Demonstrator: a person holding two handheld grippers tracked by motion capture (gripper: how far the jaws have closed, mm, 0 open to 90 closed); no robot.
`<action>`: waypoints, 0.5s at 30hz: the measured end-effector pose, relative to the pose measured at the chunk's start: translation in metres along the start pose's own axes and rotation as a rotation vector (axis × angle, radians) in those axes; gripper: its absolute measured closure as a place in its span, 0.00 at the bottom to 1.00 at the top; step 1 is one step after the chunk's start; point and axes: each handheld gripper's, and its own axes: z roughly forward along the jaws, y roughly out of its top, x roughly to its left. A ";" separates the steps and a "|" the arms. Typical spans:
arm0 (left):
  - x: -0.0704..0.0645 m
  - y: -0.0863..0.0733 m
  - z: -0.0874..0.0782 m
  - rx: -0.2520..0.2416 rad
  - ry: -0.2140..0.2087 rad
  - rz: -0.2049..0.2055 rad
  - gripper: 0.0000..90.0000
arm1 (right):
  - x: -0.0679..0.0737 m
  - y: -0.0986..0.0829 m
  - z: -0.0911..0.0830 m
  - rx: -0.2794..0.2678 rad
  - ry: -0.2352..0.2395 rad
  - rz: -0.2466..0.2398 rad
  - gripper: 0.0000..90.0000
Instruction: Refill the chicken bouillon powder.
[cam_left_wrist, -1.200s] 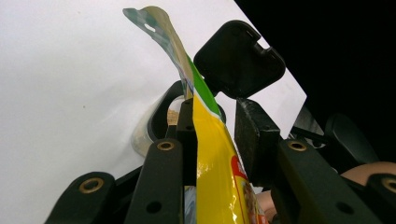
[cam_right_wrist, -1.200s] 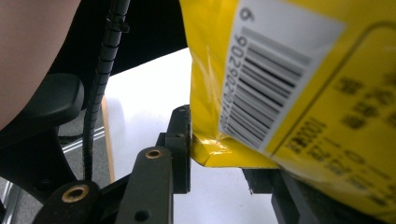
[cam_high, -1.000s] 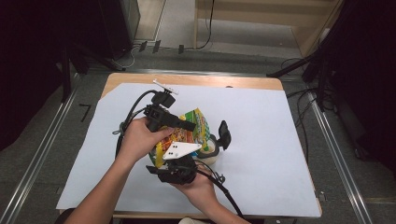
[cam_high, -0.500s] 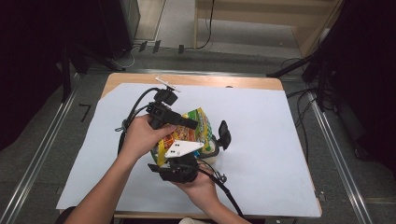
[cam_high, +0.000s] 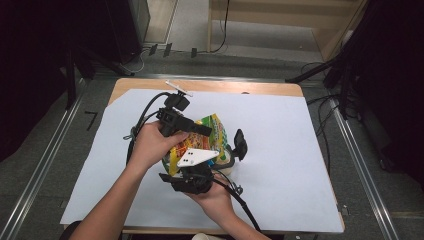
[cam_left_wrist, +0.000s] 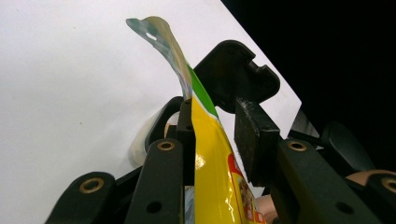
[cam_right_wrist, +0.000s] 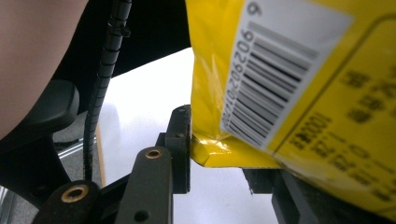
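Holding a yellow bag (cam_high: 200, 142) above mid-bench, the left hand-held gripper (cam_left_wrist: 212, 128) has it against one jaw, the other standing off. The right hand-held gripper (cam_right_wrist: 224, 161) brackets its corner; whether it pinches, I cannot tell. Glossy film could slip and drop.

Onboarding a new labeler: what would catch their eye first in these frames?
The bright yellow snack bag, held up over the middle of the white sheet between both hands. In the left gripper view, the left gripper has the bag's edge between its jaws, one pad against it, the other apart. In the right gripper view, the bag's barcode looms large above the right gripper.
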 end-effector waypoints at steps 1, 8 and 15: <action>0.000 0.000 0.000 -0.003 -0.004 0.002 0.80 | -0.001 0.000 0.000 -0.003 -0.002 -0.001 0.77; -0.001 0.000 -0.002 -0.013 -0.002 0.006 0.79 | -0.002 0.001 0.000 -0.020 0.004 0.019 0.77; -0.002 0.002 -0.002 -0.010 0.000 0.002 0.79 | -0.001 0.002 -0.001 -0.028 0.011 0.039 0.77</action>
